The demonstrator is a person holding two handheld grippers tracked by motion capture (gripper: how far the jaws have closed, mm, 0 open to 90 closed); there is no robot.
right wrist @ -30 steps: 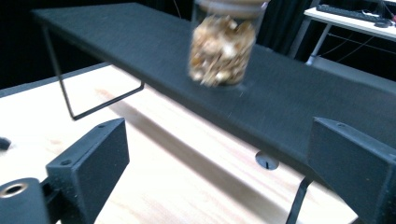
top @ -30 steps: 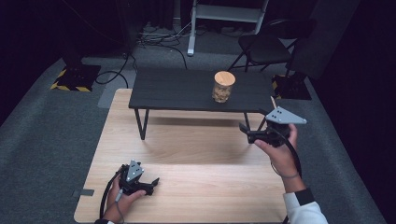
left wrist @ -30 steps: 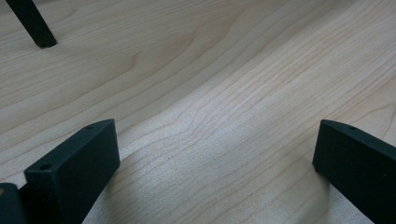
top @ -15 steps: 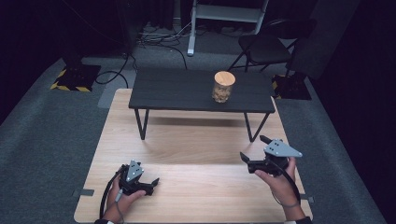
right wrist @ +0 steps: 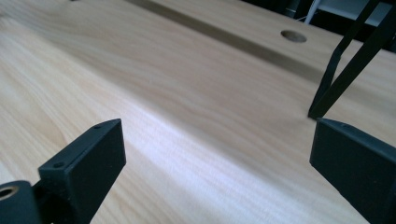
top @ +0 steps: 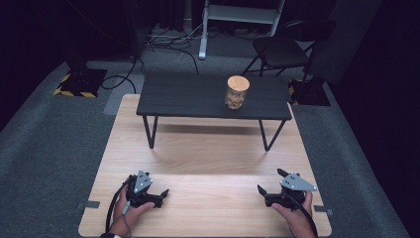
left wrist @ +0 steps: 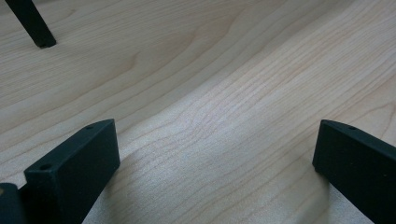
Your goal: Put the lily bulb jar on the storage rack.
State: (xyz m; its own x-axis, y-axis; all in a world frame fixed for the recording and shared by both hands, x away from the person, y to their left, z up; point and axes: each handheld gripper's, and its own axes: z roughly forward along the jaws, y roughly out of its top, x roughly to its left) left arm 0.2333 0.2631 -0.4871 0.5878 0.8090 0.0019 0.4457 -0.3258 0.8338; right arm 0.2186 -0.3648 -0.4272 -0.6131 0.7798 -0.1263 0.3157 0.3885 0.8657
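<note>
The wide pale wooden tabletop (top: 208,163) takes up most of the floor space, lying on grey carpet. Across its far end stands a low black side table (top: 213,96) on thin hairpin legs (top: 148,131), and one of those legs shows in the right gripper view as a dark angled rod (right wrist: 348,65) planted on the wood. On the side table, right of its middle, sits a clear glass jar (top: 236,92) with a round wooden lid — upright, closed, and well apart from both hands. Behind it, in the dark, are a black chair (top: 280,52) and the foot of a white stand (top: 203,42).

Down at the near edge, the left gripper (top: 159,196) rests on the tabletop under the person's left hand (top: 130,210), its jaws spread wide with only bare wood between them. The right gripper (top: 271,183) sits low over the near right corner in the right hand (top: 292,215) — its jaws have just been opening and stand wide, nothing between them.
</note>
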